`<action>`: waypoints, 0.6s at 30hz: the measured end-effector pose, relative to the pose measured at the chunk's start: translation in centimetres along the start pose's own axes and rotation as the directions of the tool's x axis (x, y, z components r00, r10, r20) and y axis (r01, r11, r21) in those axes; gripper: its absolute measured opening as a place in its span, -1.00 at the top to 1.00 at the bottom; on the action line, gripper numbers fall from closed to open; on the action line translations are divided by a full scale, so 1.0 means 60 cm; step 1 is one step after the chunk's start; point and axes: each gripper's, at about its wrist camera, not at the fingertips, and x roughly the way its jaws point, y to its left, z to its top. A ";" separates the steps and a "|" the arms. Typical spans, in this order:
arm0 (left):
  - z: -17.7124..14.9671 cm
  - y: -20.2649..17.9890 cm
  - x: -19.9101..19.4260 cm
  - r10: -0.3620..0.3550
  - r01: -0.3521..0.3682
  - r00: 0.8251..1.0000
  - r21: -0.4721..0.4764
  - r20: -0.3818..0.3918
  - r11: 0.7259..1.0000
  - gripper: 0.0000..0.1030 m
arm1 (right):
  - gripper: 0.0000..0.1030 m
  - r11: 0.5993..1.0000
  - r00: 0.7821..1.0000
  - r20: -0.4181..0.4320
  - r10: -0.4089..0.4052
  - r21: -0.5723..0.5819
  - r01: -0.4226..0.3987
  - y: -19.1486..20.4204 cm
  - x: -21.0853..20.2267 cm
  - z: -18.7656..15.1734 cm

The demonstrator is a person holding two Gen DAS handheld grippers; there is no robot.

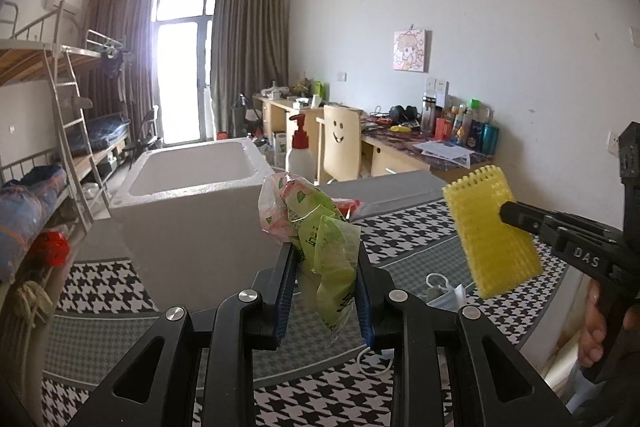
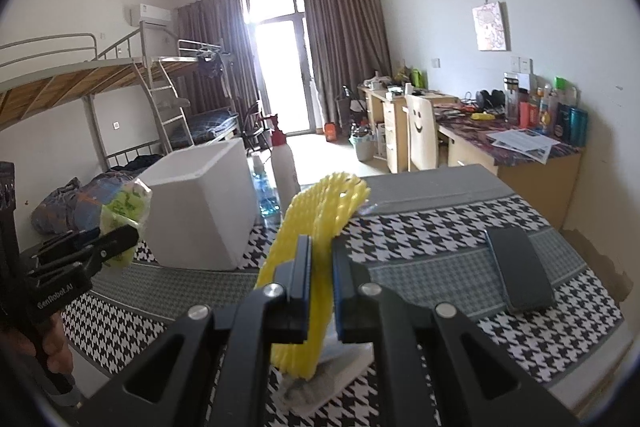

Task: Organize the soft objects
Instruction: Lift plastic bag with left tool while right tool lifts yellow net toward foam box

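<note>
My left gripper [image 1: 326, 259] is shut on a crumpled green and pink plastic bag [image 1: 316, 227], held up above the table. The same bag [image 2: 122, 211] and left gripper [image 2: 120, 239] show at the left of the right wrist view. My right gripper [image 2: 322, 267] is shut on a yellow foam net sleeve [image 2: 316, 223], also lifted off the table. In the left wrist view that sleeve [image 1: 490, 231] hangs at the right, pinched by the right gripper [image 1: 508, 215]. An open white foam box [image 1: 196, 203] stands on the table just beyond the bag.
The table wears a black-and-white houndstooth cloth [image 2: 440, 239]. On it lie a dark flat case [image 2: 518, 271], a face mask [image 1: 444, 295] and a white pad [image 2: 332, 375]. A pump bottle [image 1: 300, 151] and a blue water bottle [image 2: 264, 191] stand behind the box. A hand [image 1: 596, 331] grips the right tool.
</note>
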 end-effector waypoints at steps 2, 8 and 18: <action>0.004 -0.001 -0.001 0.004 -0.004 1.000 0.005 0.004 1.000 0.44 | 0.77 1.000 1.000 -0.001 0.004 0.002 -0.004 0.002 0.007 0.005; 0.018 -0.003 0.002 -0.018 0.018 1.000 0.007 0.008 1.000 0.44 | 0.77 1.000 1.000 0.008 0.019 0.016 -0.019 0.006 0.013 0.016; 0.035 -0.004 0.013 -0.016 0.016 1.000 0.012 0.019 1.000 0.44 | 0.77 0.999 0.999 0.017 0.034 -0.002 -0.034 0.019 0.019 0.035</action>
